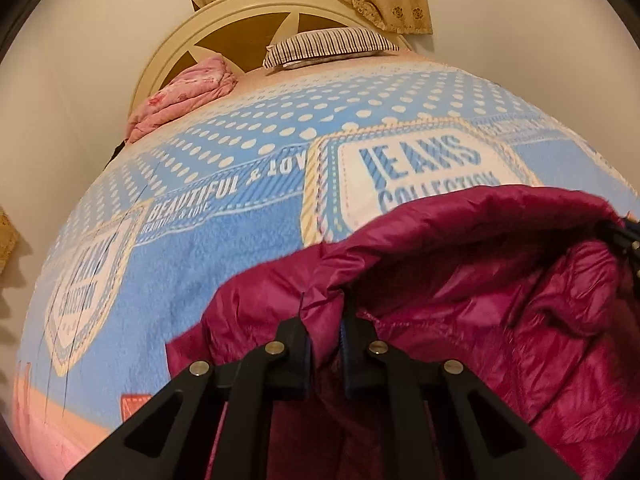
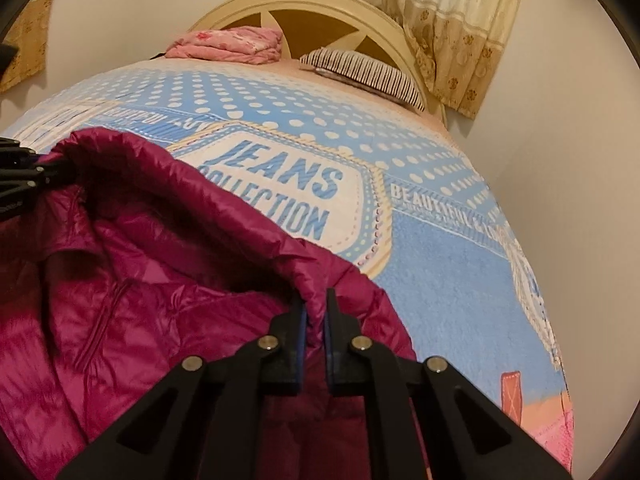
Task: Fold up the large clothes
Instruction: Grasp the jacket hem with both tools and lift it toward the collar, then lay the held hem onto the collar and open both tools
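Observation:
A magenta quilted down jacket point(image 1: 500, 280) lies on the near part of the bed, its upper edge lifted into a ridge between my two grippers. In the left wrist view my left gripper point(image 1: 325, 314) is shut on a pinch of that edge at the jacket's left end. My right gripper point(image 2: 315, 310) grips the same edge at the jacket's point(image 2: 140, 280) right end, pads pressed on the thin fabric. Each view catches the other gripper at its margin, the right gripper point(image 1: 624, 236) and the left gripper point(image 2: 24, 172), both holding the raised edge. The jacket's lower part is hidden below the frames.
The bed carries a blue blanket point(image 1: 200, 248) with white dots and "JEANS COLLECTION" print. At the head lie a striped pillow point(image 1: 328, 46) and a folded pink cloth point(image 1: 184, 96), before a cream headboard point(image 1: 224, 12). Walls stand close on both sides; a curtain point(image 2: 452, 20) hangs behind.

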A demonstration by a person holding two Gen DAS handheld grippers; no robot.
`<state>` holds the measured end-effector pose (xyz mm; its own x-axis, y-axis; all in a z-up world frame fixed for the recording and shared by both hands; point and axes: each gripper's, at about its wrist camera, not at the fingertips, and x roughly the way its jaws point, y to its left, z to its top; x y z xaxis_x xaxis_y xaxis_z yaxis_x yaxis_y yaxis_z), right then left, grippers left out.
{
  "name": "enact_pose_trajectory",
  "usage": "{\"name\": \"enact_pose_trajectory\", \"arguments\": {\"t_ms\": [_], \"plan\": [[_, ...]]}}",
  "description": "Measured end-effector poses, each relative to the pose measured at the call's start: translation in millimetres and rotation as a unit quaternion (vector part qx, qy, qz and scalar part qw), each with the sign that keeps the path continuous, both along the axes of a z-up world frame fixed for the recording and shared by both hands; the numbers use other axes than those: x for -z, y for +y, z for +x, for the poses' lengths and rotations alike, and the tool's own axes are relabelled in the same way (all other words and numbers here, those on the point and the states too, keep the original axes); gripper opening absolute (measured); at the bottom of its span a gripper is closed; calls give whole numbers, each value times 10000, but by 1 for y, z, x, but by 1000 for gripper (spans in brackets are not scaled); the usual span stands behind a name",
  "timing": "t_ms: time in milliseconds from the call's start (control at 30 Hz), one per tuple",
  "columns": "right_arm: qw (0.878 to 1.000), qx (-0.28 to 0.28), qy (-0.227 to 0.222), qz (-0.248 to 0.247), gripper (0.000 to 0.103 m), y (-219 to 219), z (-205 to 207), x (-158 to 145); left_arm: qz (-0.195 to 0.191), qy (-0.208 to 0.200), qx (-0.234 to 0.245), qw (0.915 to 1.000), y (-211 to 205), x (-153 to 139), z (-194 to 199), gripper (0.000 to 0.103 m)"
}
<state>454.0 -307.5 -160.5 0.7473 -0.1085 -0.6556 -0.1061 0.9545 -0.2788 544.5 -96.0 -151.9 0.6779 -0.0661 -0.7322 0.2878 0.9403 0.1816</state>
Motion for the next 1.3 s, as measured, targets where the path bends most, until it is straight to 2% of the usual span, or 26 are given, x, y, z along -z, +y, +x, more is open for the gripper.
{"name": "enact_pose_trajectory", "arguments": {"t_ms": [67, 267, 400, 467, 500, 533, 567, 600, 633, 700, 800, 900, 1000, 1067, 1100, 1167, 1233, 1300], "plan": [[9999, -51, -47, -98, 7, 0, -4, 5, 20, 16, -19, 10000, 2, 9, -3, 10], [9995, -43, 174, -266, 6, -7, -5, 32, 14, 153, -70, 9999, 8, 35, -13, 10], [9991, -29, 216, -360, 6, -7, -3, 45, -132, 119, -63, 9998, 9, 31, -21, 12], [9993, -2, 217, -317, 7, -9, -3, 46, -329, 173, -113, 9992, 14, 20, -23, 18], [9993, 6, 224, -293, 7, -10, -3, 46, -396, 143, -139, 9990, 16, 14, -27, 29], [9994, 6, 224, -278, 7, -10, -3, 46, -475, 13, -167, 9987, 20, 4, -32, 48], [9994, 7, 216, -271, 7, -11, -5, 45, -527, -135, -207, 9983, 23, -4, -36, 60], [9994, 8, 219, -265, 7, -11, -5, 46, -583, -307, -267, 9975, 26, -13, -40, 83], [9994, 10, 224, -257, 7, -11, -5, 46, -691, -508, -322, 9958, 31, -21, -45, 90], [9994, 23, 233, -255, 7, -11, -4, 47, -995, -794, -306, 9914, 39, -37, -51, 91], [9994, 18, 237, -268, 7, -11, -3, 48, -950, -838, -536, 9905, 34, -47, -36, 91], [9996, 1, 223, -190, 8, -12, -5, 45, -547, -726, -739, 9931, 16, -38, -7, 91], [9996, -14, 286, 44, 11, -18, -7, 40, -28, -290, -727, 9969, 0, -5, 12, 91], [9991, -23, 338, 247, 26, -25, -12, 37, 210, -37, -721, 9972, -4, 20, 16, 91], [9990, -12, 316, 322, 30, -29, -16, 34, 210, -7, -732, 9971, -2, 27, 15, 91], [9982, -14, 226, 548, 44, -37, -25, 25, 91, 30, -760, 9971, 3, 32, 12, 91], [9975, 64, 102, 690, 50, -42, -33, 16, -27, 53, -812, 9967, 7, 30, 12, 91], [9961, 204, -41, 859, 50, -48, -40, 4, -92, 65, -836, 9964, 8, 23, 12, 91]]}}
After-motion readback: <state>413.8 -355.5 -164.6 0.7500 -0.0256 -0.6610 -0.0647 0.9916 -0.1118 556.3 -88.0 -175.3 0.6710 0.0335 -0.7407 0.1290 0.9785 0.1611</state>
